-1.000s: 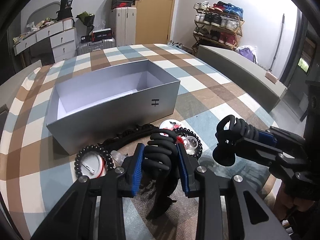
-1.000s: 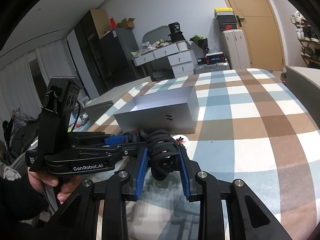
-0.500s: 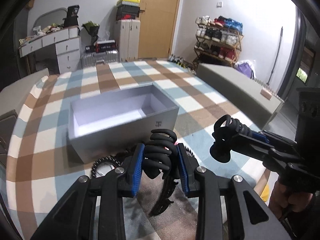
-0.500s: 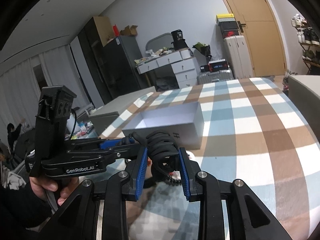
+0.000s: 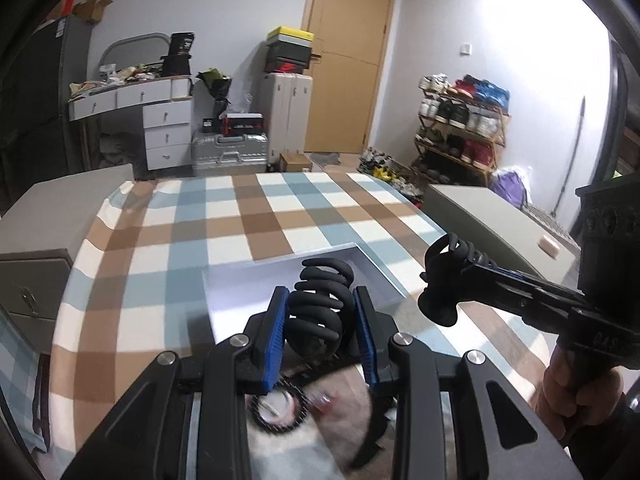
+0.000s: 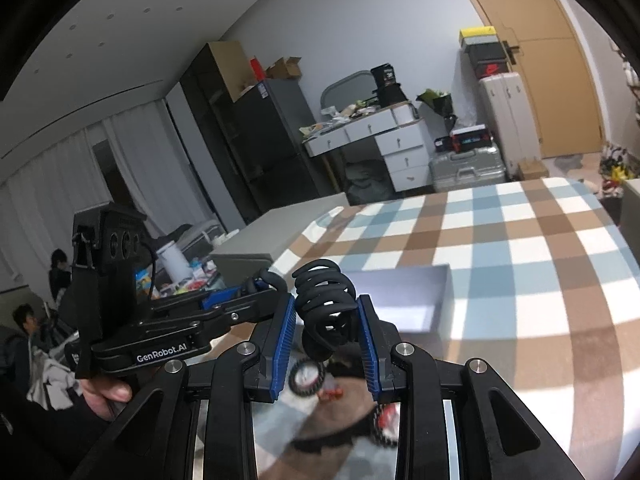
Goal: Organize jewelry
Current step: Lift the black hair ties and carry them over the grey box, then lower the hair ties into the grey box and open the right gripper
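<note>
The open box (image 5: 304,280) sits on the checked tablecloth (image 5: 248,216). Bead bracelets (image 5: 276,404) lie just in front of it. A drawer desk (image 5: 160,120) stands behind.

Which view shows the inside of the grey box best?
Left wrist: it looks down into the grey box, showing its pale floor behind the black hair claw. Right wrist shows only its blurred outer wall.

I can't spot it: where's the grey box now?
In the left wrist view the grey box sits on the checked tablecloth, straight behind the left gripper.
</note>
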Tool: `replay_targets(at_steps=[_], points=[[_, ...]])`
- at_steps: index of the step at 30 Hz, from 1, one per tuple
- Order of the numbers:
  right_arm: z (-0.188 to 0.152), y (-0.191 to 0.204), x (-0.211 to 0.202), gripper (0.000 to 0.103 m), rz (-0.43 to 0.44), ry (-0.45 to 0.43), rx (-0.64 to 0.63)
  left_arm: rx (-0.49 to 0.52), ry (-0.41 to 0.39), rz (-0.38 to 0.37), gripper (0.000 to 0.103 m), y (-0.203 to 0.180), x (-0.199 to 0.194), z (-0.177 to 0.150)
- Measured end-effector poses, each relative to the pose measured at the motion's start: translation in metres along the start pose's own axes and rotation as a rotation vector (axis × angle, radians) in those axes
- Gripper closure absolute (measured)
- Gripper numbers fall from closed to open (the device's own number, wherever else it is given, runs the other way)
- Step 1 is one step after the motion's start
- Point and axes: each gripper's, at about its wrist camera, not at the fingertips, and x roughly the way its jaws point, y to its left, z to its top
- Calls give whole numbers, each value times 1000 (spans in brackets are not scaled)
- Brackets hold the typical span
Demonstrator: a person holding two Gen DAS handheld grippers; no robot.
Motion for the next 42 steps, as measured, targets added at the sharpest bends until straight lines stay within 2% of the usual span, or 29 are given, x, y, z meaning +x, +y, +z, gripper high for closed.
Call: replay_targets(at_steps=[6,13,17,31,42], points=[[20,-19,40,73,14,51,32,-26,-6,17,77,20,19,10],[22,-37,85,74,16,152,70,-36,46,7,77,28,47,7],[20,-41,99,74,11,179,67,-50,73,-12,77,30,55,6],[10,-51,122,73,-23,253,78,-54,137,-51,77,30,72,1],[13,-50,125,71,-34,243,76,-100,154,-88,75,39,78,2]])
